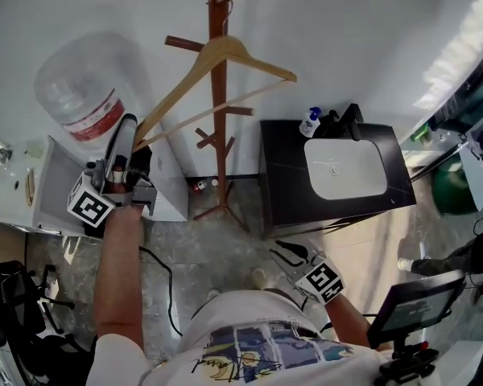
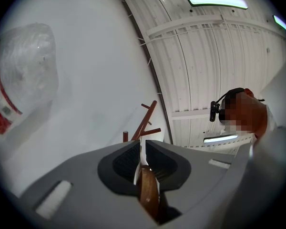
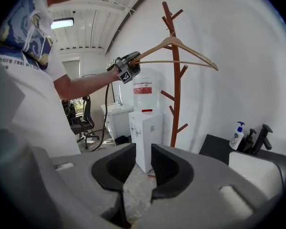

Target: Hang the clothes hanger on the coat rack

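Observation:
A reddish-brown wooden coat rack (image 1: 219,103) stands against the white wall. A light wooden clothes hanger (image 1: 225,51) hangs slanted across the rack's pole, its top against the pole below the upper pegs. My left gripper (image 1: 134,143) is raised and shut on the hanger's left end (image 2: 148,190), which sits between the pads. The right gripper view shows the hanger (image 3: 181,51) against the rack (image 3: 175,80), with the left gripper (image 3: 128,63) at its end. My right gripper (image 1: 288,253) is low by my waist, and its jaws (image 3: 143,151) are open and hold nothing. The hanger's hook cannot be made out.
A water dispenser with a big clear bottle (image 1: 80,95) stands left of the rack. A black cabinet (image 1: 286,183) with a white basin (image 1: 344,167), a soap bottle (image 1: 310,121) and a tap stands to the right. An office chair (image 1: 8,296) is at the left, a screen (image 1: 419,300) at the lower right.

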### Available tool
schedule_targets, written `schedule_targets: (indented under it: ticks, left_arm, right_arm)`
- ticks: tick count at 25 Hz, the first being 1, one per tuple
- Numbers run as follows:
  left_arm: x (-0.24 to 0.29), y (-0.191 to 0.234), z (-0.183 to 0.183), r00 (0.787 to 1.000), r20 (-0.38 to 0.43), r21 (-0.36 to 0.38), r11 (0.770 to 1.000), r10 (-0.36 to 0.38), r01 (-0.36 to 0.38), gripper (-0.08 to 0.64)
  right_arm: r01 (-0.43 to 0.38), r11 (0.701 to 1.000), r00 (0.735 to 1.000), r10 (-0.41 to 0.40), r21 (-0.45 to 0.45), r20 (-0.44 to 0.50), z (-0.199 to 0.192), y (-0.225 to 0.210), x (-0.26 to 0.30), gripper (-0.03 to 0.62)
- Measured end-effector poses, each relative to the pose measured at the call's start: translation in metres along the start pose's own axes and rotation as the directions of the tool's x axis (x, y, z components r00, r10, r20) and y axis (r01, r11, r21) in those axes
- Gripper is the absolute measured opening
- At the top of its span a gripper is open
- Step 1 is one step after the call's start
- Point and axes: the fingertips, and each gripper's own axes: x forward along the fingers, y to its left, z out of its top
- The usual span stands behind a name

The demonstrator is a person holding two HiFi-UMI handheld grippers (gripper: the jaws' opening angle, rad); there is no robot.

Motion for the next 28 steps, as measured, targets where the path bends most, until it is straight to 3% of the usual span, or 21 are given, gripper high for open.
schedule_targets:
  ticks: [11, 18, 28]
  left_arm:
    - [-0.017, 0.005, 0.016, 0.997, 0.020, 0.042, 0.997, 0.069, -0.070, 0.041]
    - [-0.059, 0.010, 0.033, 0.986, 0.023, 0.096, 0.981, 0.164, -0.166, 0.043]
    - [-0.126, -0.019, 0.019, 0.955, -0.141, 0.233, 0.947, 0.260, -0.223, 0.049]
  right_arm:
    - [0.046, 0.999, 0.999, -0.047, 0.011, 0.005, -0.005, 0.026, -0.009, 0.100]
    - [0.056, 0.998, 0.998, -0.056, 0.003, 0.013, -0.003, 0.046, -0.008, 0.100]
    - [0.074, 0.997, 0.997, -0.072, -0.036, 0.040, 0.013, 0.077, -0.008, 0.100]
